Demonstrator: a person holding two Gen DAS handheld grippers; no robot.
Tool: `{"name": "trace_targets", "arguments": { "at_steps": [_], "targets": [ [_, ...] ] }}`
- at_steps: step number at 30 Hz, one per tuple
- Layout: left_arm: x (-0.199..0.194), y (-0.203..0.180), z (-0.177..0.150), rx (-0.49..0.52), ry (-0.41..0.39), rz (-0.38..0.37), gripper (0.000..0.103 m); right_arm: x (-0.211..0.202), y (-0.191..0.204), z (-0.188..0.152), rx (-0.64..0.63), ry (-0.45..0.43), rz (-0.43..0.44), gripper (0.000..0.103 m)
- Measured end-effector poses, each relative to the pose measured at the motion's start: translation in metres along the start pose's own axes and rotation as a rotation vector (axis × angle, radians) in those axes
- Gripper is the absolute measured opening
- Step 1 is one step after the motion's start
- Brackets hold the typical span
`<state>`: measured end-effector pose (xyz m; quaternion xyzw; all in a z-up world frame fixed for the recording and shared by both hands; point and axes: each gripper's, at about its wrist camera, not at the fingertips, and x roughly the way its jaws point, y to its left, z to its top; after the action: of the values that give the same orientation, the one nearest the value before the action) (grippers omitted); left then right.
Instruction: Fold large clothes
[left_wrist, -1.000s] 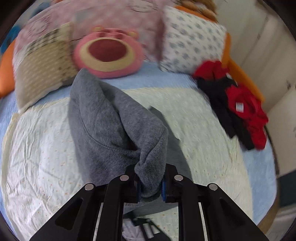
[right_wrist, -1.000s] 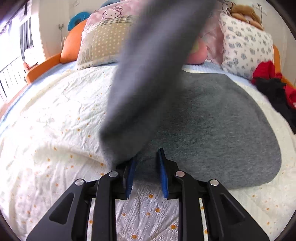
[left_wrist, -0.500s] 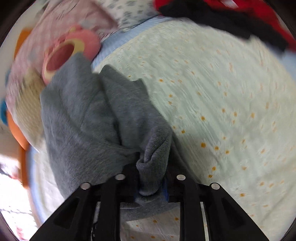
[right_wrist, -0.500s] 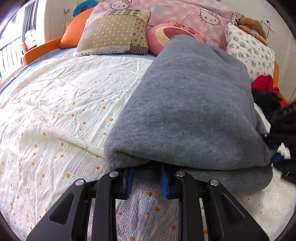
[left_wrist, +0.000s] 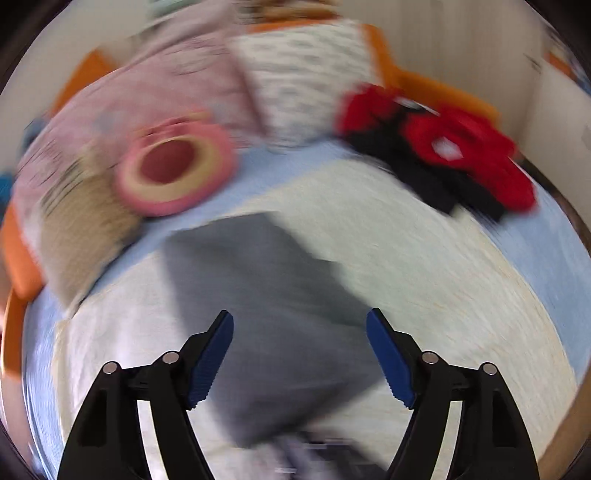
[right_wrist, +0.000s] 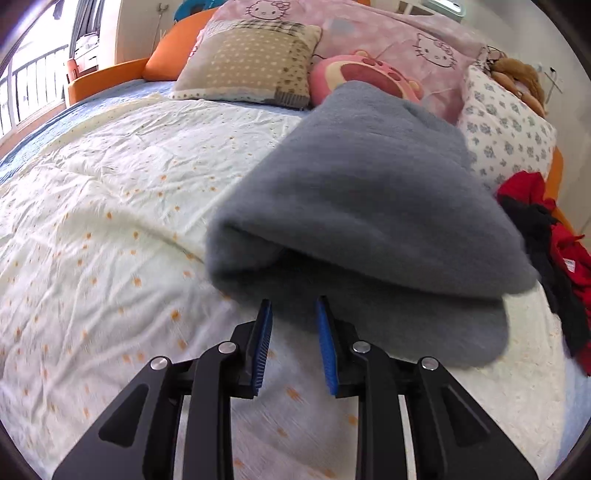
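Note:
A grey fleece garment (right_wrist: 369, 221) lies folded over itself on the white flowered bedspread (right_wrist: 92, 221). In the blurred left wrist view it shows as a grey patch (left_wrist: 273, 302) below and ahead. My left gripper (left_wrist: 300, 321) is open wide and empty above it. My right gripper (right_wrist: 293, 314) has its blue pads a small gap apart, at the garment's near folded edge; the lower layer's edge lies at the fingertips and I cannot tell whether they hold it.
Pillows, a pink plush cushion (right_wrist: 362, 70) and a pink blanket line the head of the bed. A red and black clothes pile (right_wrist: 546, 236) lies at the right edge, also in the left wrist view (left_wrist: 454, 155). An orange bed frame (right_wrist: 103, 77) borders the mattress.
My left gripper let go of the grey garment, opened wide and lifted away. The top layer dropped onto the lower one. My right gripper's jaws parted slightly.

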<state>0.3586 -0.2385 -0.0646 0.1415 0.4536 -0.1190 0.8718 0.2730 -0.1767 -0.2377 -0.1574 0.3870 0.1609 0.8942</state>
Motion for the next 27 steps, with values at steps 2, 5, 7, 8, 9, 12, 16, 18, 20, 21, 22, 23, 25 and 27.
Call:
{"name": "trace_targets", "arguments": {
  "at_steps": [2, 5, 7, 8, 9, 12, 16, 18, 20, 21, 22, 23, 25, 27],
  "targets": [
    [0.01, 0.046, -0.005, -0.083, 0.017, 0.074, 0.077, -0.014, -0.019, -0.005, 0.041, -0.014, -0.006, 0.025],
    [0.042, 0.099, -0.029, -0.207, 0.078, 0.125, 0.077, -0.034, -0.05, -0.002, 0.109, -0.032, -0.008, 0.025],
    [0.073, 0.122, -0.047, -0.279, 0.146, 0.119, 0.074, -0.048, -0.071, 0.007, 0.145, -0.051, -0.02, 0.025],
    [0.086, 0.124, -0.054, -0.292, 0.163, 0.112, 0.073, -0.052, -0.078, 0.011, 0.154, -0.057, -0.017, 0.025],
    [0.094, 0.123, -0.059, -0.293, 0.176, 0.107, 0.073, -0.057, -0.086, 0.016, 0.163, -0.061, -0.023, 0.025],
    [0.107, 0.105, -0.072, -0.262, 0.166, 0.09, 0.067, -0.065, -0.105, 0.032, 0.194, -0.075, -0.016, 0.025],
    [0.118, 0.06, -0.073, -0.14, 0.139, 0.111, 0.038, -0.064, -0.126, 0.052, 0.24, -0.081, 0.015, 0.025],
    [0.121, 0.048, -0.074, -0.112, 0.127, 0.134, 0.029, -0.06, -0.139, 0.069, 0.275, -0.092, 0.043, 0.025],
    [0.122, 0.046, -0.077, -0.137, 0.113, 0.139, 0.029, -0.052, -0.156, 0.094, 0.327, -0.105, 0.074, 0.025],
    [0.123, 0.051, -0.078, -0.166, 0.11, 0.117, 0.029, -0.043, -0.163, 0.107, 0.353, -0.099, 0.094, 0.026],
    [0.124, 0.057, -0.079, -0.193, 0.108, 0.091, 0.029, -0.033, -0.168, 0.118, 0.368, -0.082, 0.115, 0.027],
    [0.125, 0.065, -0.081, -0.216, 0.108, 0.055, 0.029, -0.019, -0.171, 0.126, 0.385, -0.043, 0.14, 0.027],
    [0.125, 0.074, -0.081, -0.225, 0.115, 0.005, 0.03, 0.015, -0.176, 0.137, 0.395, 0.06, 0.166, 0.027],
    [0.126, 0.077, -0.081, -0.219, 0.121, -0.028, 0.03, 0.04, -0.176, 0.135, 0.369, 0.137, 0.133, 0.027]
  ]
}}
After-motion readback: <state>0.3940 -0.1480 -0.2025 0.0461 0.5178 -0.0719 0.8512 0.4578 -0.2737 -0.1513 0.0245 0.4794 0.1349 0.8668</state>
